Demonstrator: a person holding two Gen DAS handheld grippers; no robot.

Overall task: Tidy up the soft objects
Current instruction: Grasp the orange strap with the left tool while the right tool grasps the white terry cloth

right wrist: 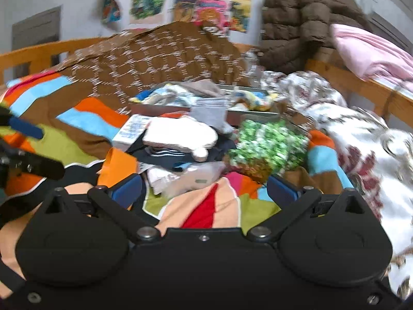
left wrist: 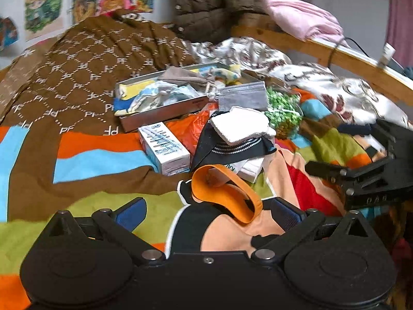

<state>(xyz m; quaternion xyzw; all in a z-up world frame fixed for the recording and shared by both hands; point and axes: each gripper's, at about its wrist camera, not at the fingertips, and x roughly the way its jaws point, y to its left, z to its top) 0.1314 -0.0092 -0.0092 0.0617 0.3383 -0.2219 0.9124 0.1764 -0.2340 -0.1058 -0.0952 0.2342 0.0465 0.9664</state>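
Observation:
A pile of soft things lies on the bed: a white mitten point(left wrist: 240, 126) point(right wrist: 180, 134) on a black garment point(left wrist: 227, 149), a grey face mask point(left wrist: 242, 95) and a green-patterned bundle point(left wrist: 282, 111) point(right wrist: 265, 144). A peach, black and red garment with an orange collar point(left wrist: 227, 193) lies just ahead of my left gripper point(left wrist: 209, 210), whose jaws stand open around it. My right gripper point(right wrist: 204, 188) is open above the peach and red cloth point(right wrist: 206, 206); it shows at the right of the left wrist view point(left wrist: 348, 178).
A metal tray point(left wrist: 160, 115) holds crumpled cloths behind the pile. A white carton point(left wrist: 164, 149) lies beside the tray. A brown patterned blanket point(left wrist: 90, 64), a striped bedspread point(left wrist: 64, 168), a floral quilt point(right wrist: 361, 142), a wooden bed rail point(left wrist: 335, 54) and a brown jacket point(left wrist: 206, 5) surround them.

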